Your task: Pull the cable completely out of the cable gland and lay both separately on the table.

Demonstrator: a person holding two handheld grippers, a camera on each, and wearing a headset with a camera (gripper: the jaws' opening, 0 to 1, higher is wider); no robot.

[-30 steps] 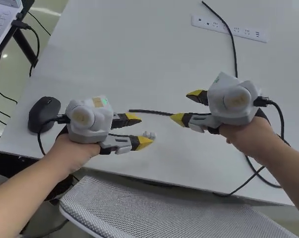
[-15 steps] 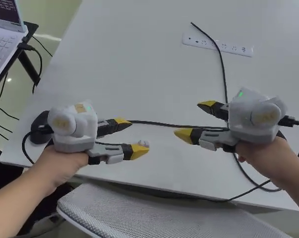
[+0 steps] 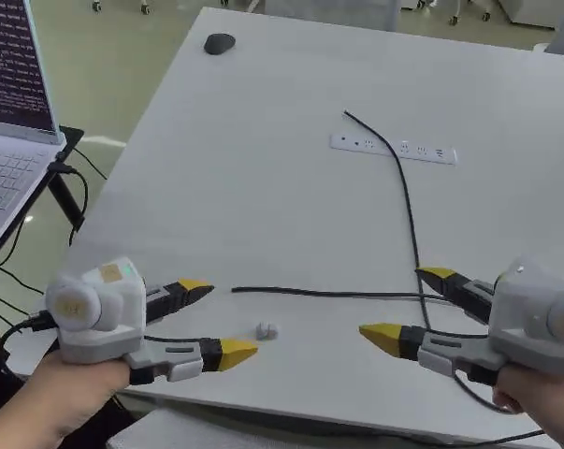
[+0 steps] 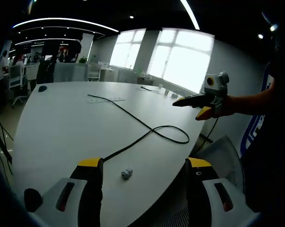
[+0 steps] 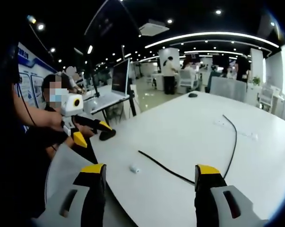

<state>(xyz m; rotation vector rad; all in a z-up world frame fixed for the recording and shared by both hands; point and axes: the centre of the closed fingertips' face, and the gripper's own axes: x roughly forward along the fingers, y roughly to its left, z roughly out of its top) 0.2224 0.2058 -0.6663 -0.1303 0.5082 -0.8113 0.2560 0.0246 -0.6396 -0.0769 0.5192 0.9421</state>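
Black cable (image 3: 328,293) lies loose across the white table (image 3: 263,187), and its free end stops near the small pale cable gland (image 3: 267,330), with a clear gap of bare surface between them. From where I stand the two look fully parted and set down. The left gripper (image 3: 230,318) hovers just beside the gland with its jaws spread wide and nothing in them. The right gripper (image 3: 394,301) hangs over the cable further along, its jaws also wide apart and empty. To my eye the risk now is mostly one of clumsiness. The gland is tiny and sits close to the near edge of the table, so a careless brush from a yellow tip of the left gripper could send it rolling off. The cable is light and slack. If a jaw of the right gripper catches it on the way up, the end could be dragged back against the gland and the separation spoiled. Lifting both grippers straight up and away looks like the safe way out.
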